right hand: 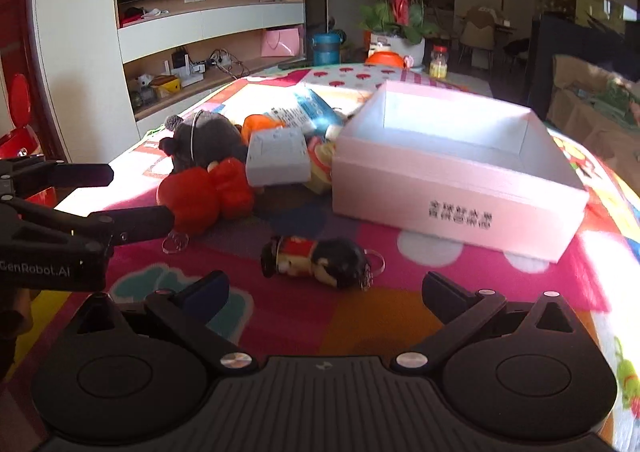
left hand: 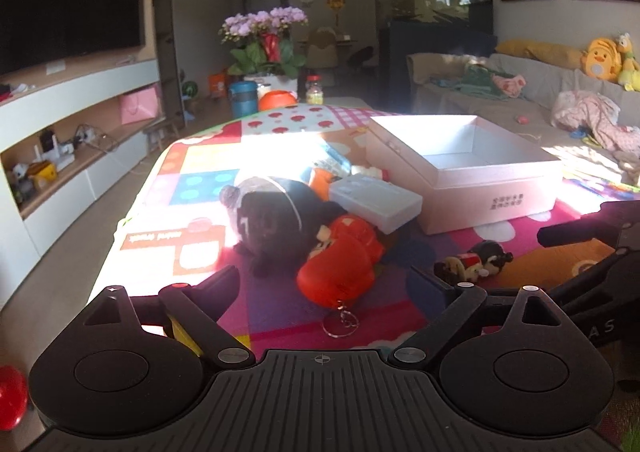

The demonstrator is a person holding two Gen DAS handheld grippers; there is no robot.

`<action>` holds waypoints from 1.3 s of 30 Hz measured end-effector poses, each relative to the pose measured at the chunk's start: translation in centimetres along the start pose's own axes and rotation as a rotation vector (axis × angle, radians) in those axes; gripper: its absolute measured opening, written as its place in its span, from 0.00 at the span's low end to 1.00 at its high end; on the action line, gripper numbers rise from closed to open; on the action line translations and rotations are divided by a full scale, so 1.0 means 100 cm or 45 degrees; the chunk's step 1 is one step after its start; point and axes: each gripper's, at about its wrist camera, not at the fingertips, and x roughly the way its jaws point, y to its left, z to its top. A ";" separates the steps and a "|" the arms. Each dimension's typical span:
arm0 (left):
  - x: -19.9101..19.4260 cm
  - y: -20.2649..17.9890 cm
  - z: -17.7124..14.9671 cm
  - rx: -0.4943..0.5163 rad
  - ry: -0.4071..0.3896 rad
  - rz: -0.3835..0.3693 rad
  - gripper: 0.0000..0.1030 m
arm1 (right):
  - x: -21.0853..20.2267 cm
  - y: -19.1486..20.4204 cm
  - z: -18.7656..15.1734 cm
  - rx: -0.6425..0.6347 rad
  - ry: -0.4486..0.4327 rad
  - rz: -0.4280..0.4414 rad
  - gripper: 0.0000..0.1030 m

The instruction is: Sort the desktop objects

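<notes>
On the colourful mat [right hand: 360,316] lies a heap: a dark plush toy [left hand: 272,220], a red boxing-glove keychain [left hand: 340,264], a grey-white box [left hand: 376,204], a blue-white packet [right hand: 304,112] and an orange item [right hand: 260,122]. My left gripper [left hand: 324,284] is open, and the red glove [right hand: 204,192] lies just ahead of its tips, untouched. A small doll keychain [right hand: 320,262] lies alone in front of my open right gripper [right hand: 324,288]. An open pink box [right hand: 400,188] stands to the right with nothing visible inside. The left gripper [right hand: 128,196] shows at the right wrist view's left edge.
At the table's far edge stand a pot of purple flowers [right hand: 396,8], a blue canister [right hand: 326,48], an orange bowl [right hand: 384,58] and a yellow jar [right hand: 438,62]. A TV cabinet [left hand: 80,124] runs along the left. A sofa [left hand: 520,92] with toys is on the right.
</notes>
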 end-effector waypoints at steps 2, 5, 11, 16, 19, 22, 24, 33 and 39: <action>0.006 0.004 0.005 -0.043 0.028 -0.009 0.92 | 0.013 0.004 0.008 -0.019 0.008 -0.004 0.93; 0.008 0.005 0.007 -0.054 0.032 -0.007 0.92 | 0.028 0.001 0.014 -0.015 0.106 0.043 0.62; 0.014 0.001 0.000 -0.084 0.038 -0.007 0.93 | -0.013 -0.022 0.020 -0.035 -0.033 0.023 0.77; 0.017 -0.016 -0.008 -0.061 0.070 -0.059 0.97 | 0.013 -0.061 0.065 0.152 -0.072 -0.031 0.88; 0.013 -0.024 -0.012 -0.028 0.085 -0.056 0.99 | 0.043 -0.067 0.079 0.156 -0.061 -0.075 0.89; 0.011 -0.025 -0.018 -0.028 0.125 -0.080 0.99 | 0.053 -0.072 0.084 0.217 0.012 0.010 0.90; 0.010 -0.023 -0.021 -0.036 0.138 -0.088 0.99 | 0.047 -0.072 0.080 0.254 0.052 0.064 0.90; 0.015 -0.014 -0.027 -0.121 0.228 -0.118 1.00 | -0.004 -0.024 0.051 0.026 0.075 0.093 0.90; 0.018 -0.020 -0.028 -0.045 0.265 -0.102 1.00 | -0.057 0.005 0.019 -0.187 -0.196 -0.147 0.89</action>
